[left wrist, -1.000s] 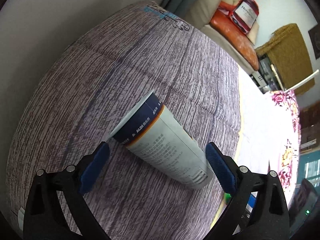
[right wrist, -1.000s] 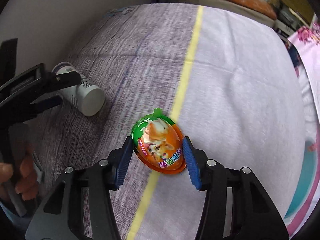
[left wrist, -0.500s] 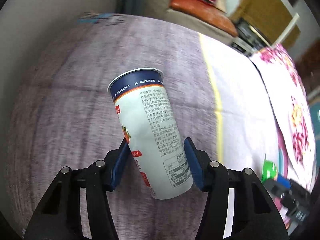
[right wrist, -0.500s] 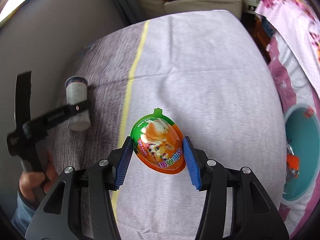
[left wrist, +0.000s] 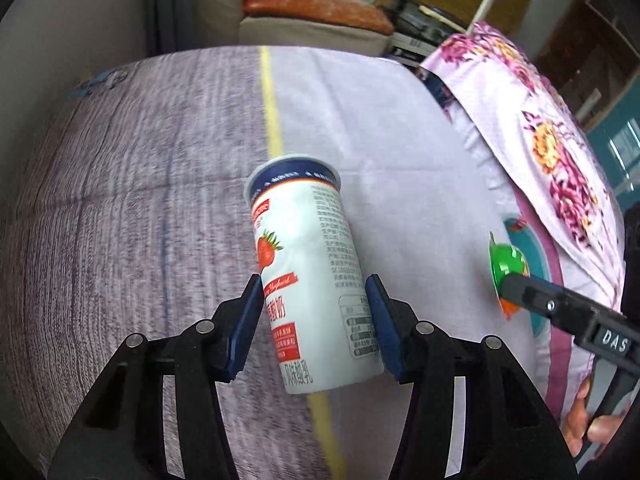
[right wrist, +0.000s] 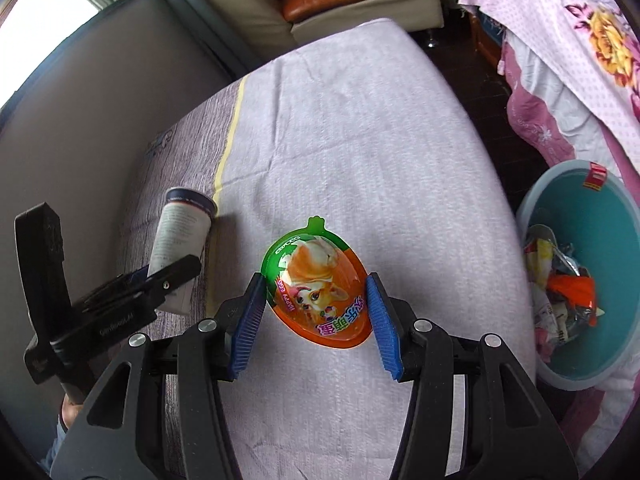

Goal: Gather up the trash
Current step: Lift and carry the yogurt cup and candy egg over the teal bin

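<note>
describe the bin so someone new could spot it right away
Start at the purple-covered bed and look off its right edge to the floor, beside the hanging floral sheet. There sits a round teal bin with a pale rim. It is the only container here, with crumpled wrappers already inside.

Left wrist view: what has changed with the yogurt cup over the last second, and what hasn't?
The left claw has just been closing and now grips the white strawberry yogurt cup, lifted off the purple bedspread. The right claw stays clamped on the orange egg-shaped toy packet.
</note>
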The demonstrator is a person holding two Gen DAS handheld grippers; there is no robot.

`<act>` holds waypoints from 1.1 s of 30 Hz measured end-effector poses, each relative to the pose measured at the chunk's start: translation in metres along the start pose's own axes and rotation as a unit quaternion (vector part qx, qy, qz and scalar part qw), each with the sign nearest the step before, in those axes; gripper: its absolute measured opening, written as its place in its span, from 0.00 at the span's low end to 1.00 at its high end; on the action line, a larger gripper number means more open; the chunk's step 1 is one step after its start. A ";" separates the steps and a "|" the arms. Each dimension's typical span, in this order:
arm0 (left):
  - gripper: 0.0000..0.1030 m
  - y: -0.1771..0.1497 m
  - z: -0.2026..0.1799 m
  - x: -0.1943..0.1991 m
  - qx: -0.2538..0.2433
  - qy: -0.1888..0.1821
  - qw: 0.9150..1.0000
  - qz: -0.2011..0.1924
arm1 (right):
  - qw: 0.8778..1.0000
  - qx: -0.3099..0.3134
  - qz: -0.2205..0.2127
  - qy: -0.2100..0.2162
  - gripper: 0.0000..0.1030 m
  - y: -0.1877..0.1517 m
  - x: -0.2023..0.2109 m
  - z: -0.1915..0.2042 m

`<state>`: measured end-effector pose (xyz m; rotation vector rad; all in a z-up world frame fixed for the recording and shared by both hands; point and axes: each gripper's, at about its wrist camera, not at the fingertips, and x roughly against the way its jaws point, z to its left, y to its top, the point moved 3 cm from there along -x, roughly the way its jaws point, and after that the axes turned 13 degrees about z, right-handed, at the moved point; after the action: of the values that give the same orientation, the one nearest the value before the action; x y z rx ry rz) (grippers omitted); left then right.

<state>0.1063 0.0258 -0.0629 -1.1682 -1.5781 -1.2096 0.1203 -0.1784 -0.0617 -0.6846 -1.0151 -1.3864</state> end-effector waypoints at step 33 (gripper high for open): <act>0.48 0.003 -0.114 0.003 -0.095 0.058 0.994 0.004 | 0.994 -0.056 -0.077 0.046 0.47 -0.019 0.072 -0.078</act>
<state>0.1154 -0.0843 -0.0353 -1.1998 -1.3946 -1.4217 0.1080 -0.2821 -0.0355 -0.6297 -0.9373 -1.6046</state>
